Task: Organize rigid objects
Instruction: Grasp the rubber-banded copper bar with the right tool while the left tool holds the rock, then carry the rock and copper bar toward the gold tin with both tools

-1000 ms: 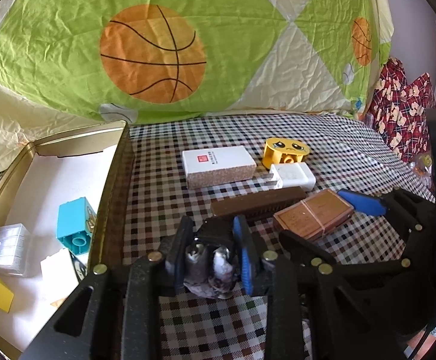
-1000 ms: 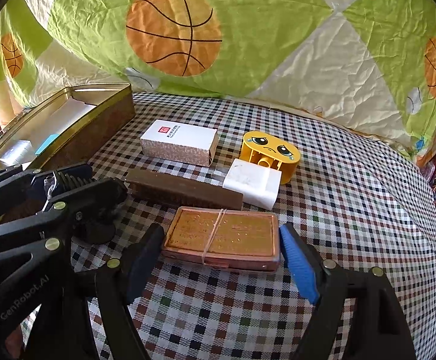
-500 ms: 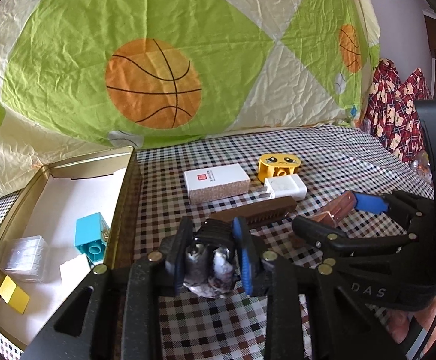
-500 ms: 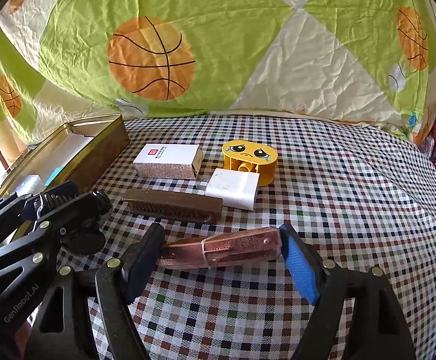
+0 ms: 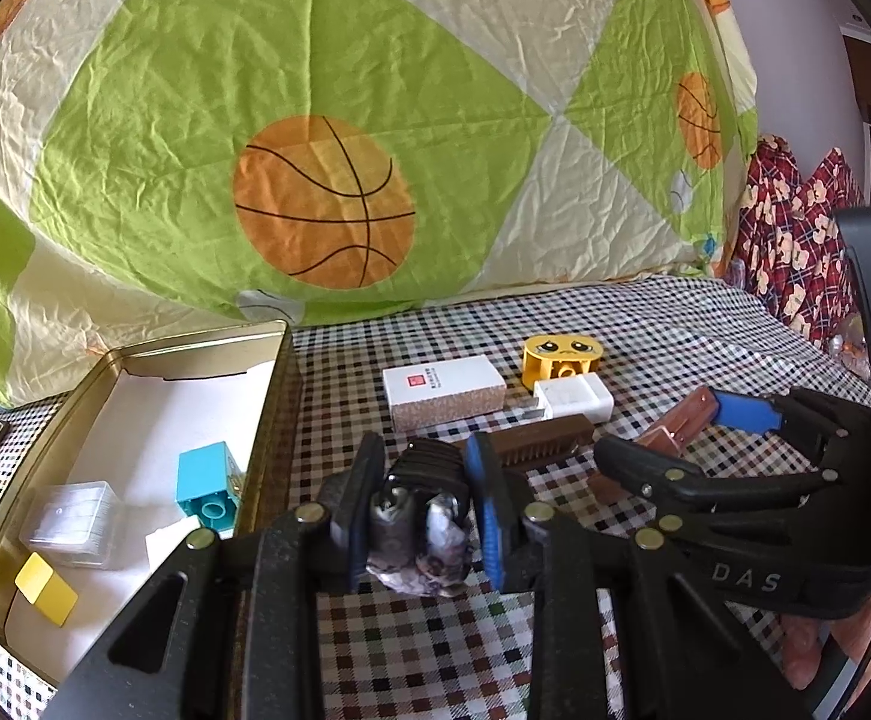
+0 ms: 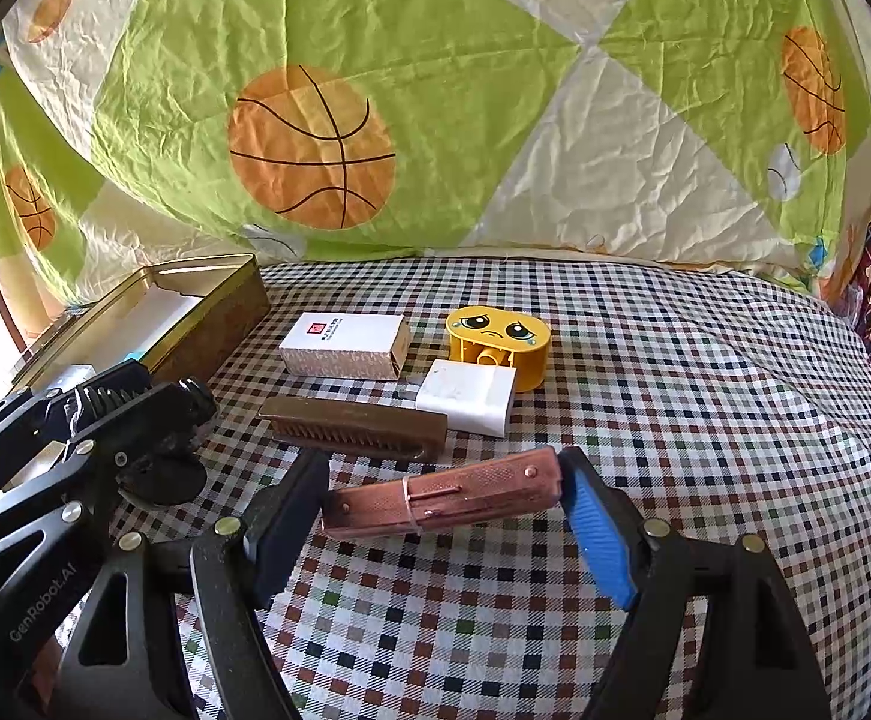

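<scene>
Right hand-held gripper clamps the copper-brown case by its ends, lifted and tilted above the checked table. Left hand-held gripper grips a dark ribbed object beside the gold tin.

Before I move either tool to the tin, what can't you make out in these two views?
- Left tool's load: a dark lump I cannot identify, its base hidden by the tool.
- Tin's contents, right view: mostly hidden by its wall.
- White box's label: too small.
- Copper case's top face: edge-on in the right tool.
</scene>
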`<state>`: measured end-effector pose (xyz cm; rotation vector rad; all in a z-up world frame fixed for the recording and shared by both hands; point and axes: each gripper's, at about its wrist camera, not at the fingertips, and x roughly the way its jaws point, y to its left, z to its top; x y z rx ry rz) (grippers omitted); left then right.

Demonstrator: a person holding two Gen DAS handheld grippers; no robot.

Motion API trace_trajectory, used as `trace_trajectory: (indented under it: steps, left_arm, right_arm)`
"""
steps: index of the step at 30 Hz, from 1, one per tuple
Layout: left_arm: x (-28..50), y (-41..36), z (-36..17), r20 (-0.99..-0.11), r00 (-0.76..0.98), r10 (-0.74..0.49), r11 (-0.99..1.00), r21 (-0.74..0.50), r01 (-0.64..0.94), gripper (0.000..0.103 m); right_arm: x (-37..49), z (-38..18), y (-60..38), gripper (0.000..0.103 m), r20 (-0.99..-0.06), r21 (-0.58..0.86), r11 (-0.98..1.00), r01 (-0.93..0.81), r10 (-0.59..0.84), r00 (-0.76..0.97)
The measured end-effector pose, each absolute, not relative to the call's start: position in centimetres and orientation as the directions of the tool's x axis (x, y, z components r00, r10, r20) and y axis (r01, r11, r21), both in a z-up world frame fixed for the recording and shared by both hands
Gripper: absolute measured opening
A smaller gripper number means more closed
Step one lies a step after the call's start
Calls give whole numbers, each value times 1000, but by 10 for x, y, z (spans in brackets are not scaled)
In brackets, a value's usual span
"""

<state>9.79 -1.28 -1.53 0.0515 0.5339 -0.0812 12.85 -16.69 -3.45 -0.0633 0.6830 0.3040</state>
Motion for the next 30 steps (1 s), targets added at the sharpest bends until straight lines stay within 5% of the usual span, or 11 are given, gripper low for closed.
trace_trajectory:
  steps: [30]
  left_arm:
    - [77, -8, -8, -432, 900, -52, 998, 16, 65, 27]
  right_arm:
    - [105, -24, -169, 79, -534, 28, 949, -314, 280, 798]
